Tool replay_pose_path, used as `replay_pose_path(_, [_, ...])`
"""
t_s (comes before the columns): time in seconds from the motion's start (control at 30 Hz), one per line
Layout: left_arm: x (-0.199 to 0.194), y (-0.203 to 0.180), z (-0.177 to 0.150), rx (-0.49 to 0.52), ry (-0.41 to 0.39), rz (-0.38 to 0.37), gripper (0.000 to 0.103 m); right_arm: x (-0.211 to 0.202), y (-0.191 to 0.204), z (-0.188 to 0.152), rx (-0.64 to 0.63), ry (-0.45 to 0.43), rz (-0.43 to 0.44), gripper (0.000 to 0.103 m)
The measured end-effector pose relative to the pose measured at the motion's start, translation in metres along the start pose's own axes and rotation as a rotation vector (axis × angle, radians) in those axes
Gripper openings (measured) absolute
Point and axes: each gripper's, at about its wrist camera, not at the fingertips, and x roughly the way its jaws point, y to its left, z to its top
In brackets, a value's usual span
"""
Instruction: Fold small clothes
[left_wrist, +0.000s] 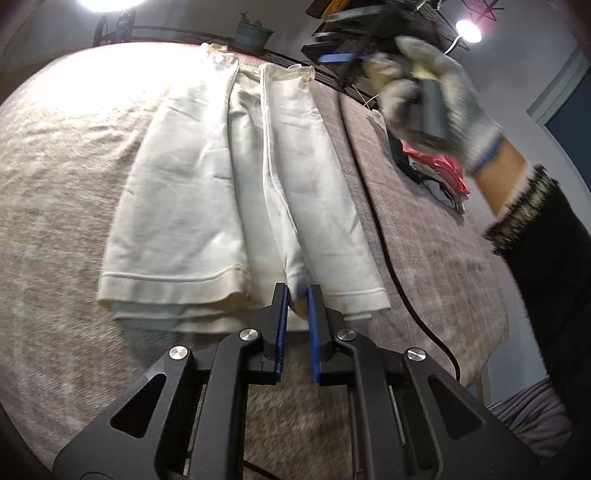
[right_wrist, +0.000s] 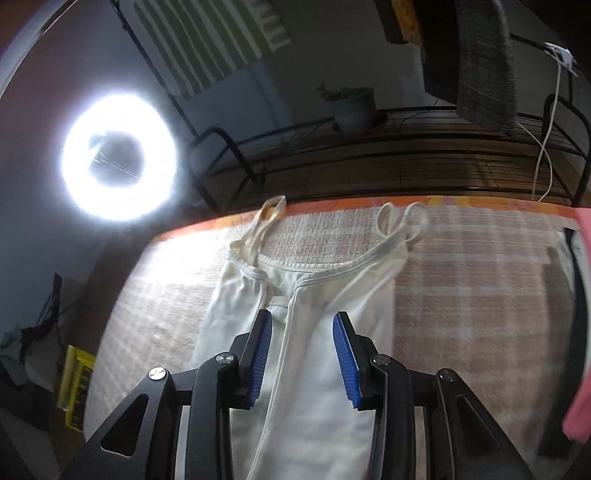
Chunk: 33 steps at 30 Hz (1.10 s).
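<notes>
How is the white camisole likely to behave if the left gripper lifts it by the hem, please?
The white camisole is thin knit lying in soft folds, so it will probably drape limply from the left gripper rather than hold shape. It looks light. Its thin straps would likely dangle, and the side folds may fall open.

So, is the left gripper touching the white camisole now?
Touching. The left wrist view shows the left gripper with its blue pads pinching a fold at the hem of the white camisole, no gap between them.

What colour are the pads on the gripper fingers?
Blue, ribbed pads on black fingers; they show best in the right wrist view, over the cream camisole.
</notes>
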Motion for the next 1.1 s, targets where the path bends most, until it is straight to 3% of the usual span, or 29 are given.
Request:
replay_pose_path(0.23, [-0.031, 0.005, -0.004, 0.067, -0.02, 0.019, 0.009, -0.089, 0.002, -0.037, 0.0, -0.03, 0.073, 0.037])
replay_pose_path(0.33, [-0.043, 0.013, 0.0, 0.067, -0.032, 0.036, 0.01, -0.124, 0.0, -0.07, 0.023, -0.034, 0.109, 0.037])
replay_pose_path(0.37, [-0.047, 0.019, 0.004, 0.062, -0.03, 0.049, 0.013, -0.131, 0.0, -0.083, 0.03, -0.029, 0.108, 0.037])
replay_pose_path(0.43, [-0.052, 0.028, 0.009, 0.049, -0.024, 0.074, 0.042, -0.142, -0.002, -0.107, 0.035, -0.005, 0.093, 0.037])
replay_pose_path(0.5, [-0.054, 0.043, 0.014, 0.03, -0.003, 0.097, 0.051, -0.145, -0.002, -0.138, 0.034, 0.037, 0.064, 0.037])
replay_pose_path(0.63, [-0.047, 0.074, 0.022, -0.041, 0.056, 0.13, 0.051, -0.132, -0.007, -0.191, 0.067, 0.155, 0.054, 0.037])
replay_pose_path(0.8, [-0.029, 0.099, 0.024, -0.145, 0.115, 0.076, 0.051, -0.104, -0.007, -0.228, 0.091, 0.262, 0.071, 0.039])
replay_pose_path(0.9, [-0.023, 0.097, 0.024, -0.143, 0.134, 0.04, 0.051, -0.095, -0.005, -0.24, 0.111, 0.292, 0.113, 0.039])
replay_pose_path(0.97, [-0.021, 0.093, 0.025, -0.13, 0.141, 0.028, 0.046, -0.089, -0.004, -0.246, 0.115, 0.304, 0.124, 0.039])
replay_pose_path(1.03, [-0.015, 0.091, 0.026, -0.129, 0.156, 0.028, 0.022, -0.087, -0.002, -0.25, 0.104, 0.294, 0.123, 0.036])
replay_pose_path(1.07, [-0.012, 0.09, 0.027, -0.131, 0.156, 0.033, 0.016, -0.087, -0.002, -0.249, 0.098, 0.298, 0.128, 0.033])
replay_pose_path(1.1, [-0.011, 0.091, 0.028, -0.137, 0.154, 0.035, 0.006, -0.086, 0.0, -0.25, 0.092, 0.304, 0.137, 0.025])
